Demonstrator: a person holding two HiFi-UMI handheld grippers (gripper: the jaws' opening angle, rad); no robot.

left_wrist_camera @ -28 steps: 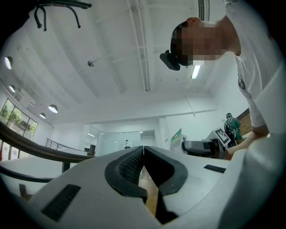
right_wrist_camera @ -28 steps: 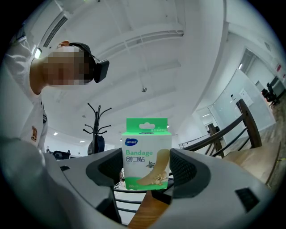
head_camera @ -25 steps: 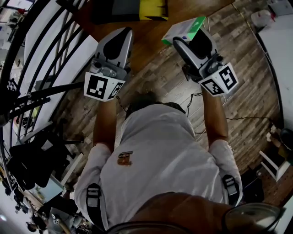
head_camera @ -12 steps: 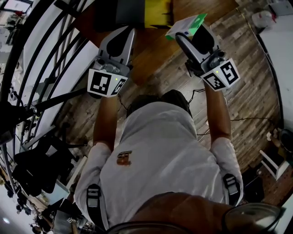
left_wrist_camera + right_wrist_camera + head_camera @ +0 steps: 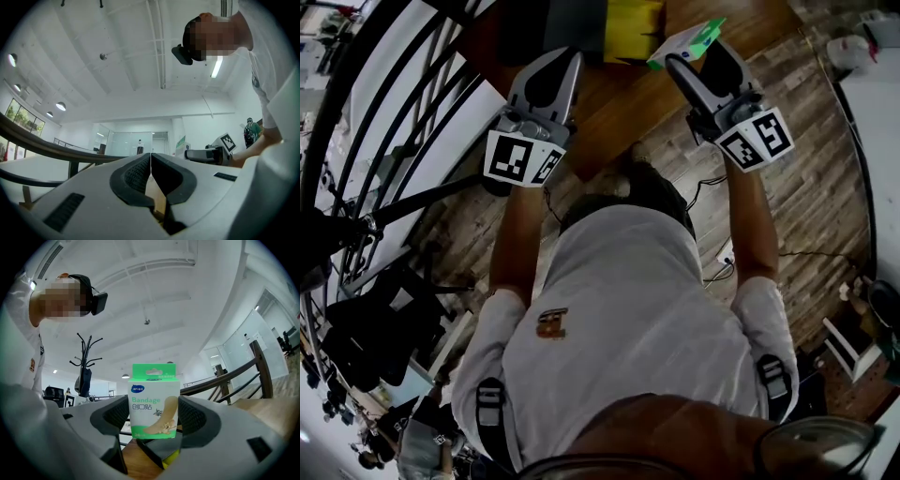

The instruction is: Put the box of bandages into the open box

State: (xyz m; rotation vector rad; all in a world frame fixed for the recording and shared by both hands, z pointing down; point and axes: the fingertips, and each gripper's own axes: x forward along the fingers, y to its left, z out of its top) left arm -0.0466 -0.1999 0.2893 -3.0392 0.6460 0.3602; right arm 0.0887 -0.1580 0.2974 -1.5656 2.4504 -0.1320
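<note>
I hold both arms stretched forward, with the two grippers side by side and pointing to 12 o'clock in the head view. The left gripper (image 5: 551,66) is at 11 o'clock, and its jaws are together with nothing between them. The right gripper (image 5: 692,54) is at 1 o'clock, and its jaws are clamped on the bandage box (image 5: 154,401), which stands upright between the pads with its green tab above them. In the head view the gripper covers most of this box; only a white and green end shows, above the wooden table (image 5: 614,112). At 12 o'clock a dark and yellow thing (image 5: 628,19) is cut off by the top edge, and I cannot tell what it is.
</note>
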